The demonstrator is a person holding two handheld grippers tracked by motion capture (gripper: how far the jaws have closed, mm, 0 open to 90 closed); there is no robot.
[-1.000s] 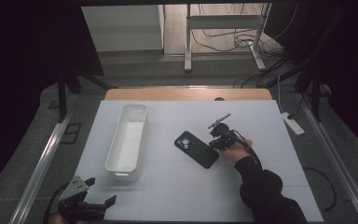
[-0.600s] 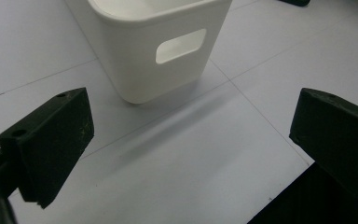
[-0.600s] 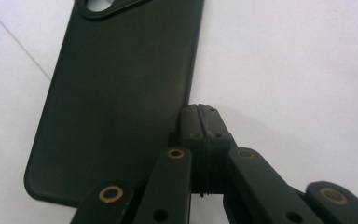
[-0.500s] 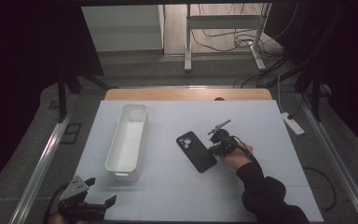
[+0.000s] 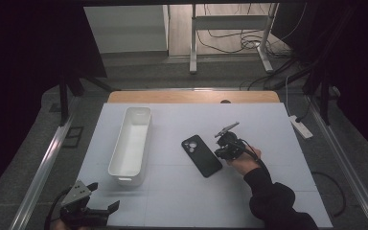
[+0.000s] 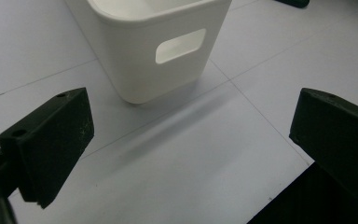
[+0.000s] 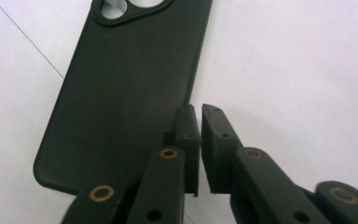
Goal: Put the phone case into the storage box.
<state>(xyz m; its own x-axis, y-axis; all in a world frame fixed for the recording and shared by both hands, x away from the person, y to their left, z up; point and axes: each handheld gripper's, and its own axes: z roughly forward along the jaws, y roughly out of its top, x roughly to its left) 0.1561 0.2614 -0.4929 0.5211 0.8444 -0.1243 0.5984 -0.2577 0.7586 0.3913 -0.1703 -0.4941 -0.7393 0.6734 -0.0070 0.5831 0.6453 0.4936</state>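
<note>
White tabletop (image 5: 278, 129) offers no lip: phone case (image 5: 201, 155), flat mid-table right of tub (image 5: 131, 143), judged light, flexible, best edge-pinched; right gripper (image 7: 199, 122) jaws barely parted, nothing pinched.

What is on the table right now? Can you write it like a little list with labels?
table: pale sheet
phone: dark, camera side up, lying flat
bin: white, long, nothing seen inside, left of the phone
right gripper: at the phone's right edge, jaws just starting to open, a thin gap, nothing between them
left gripper: open, near the bin's end
</note>
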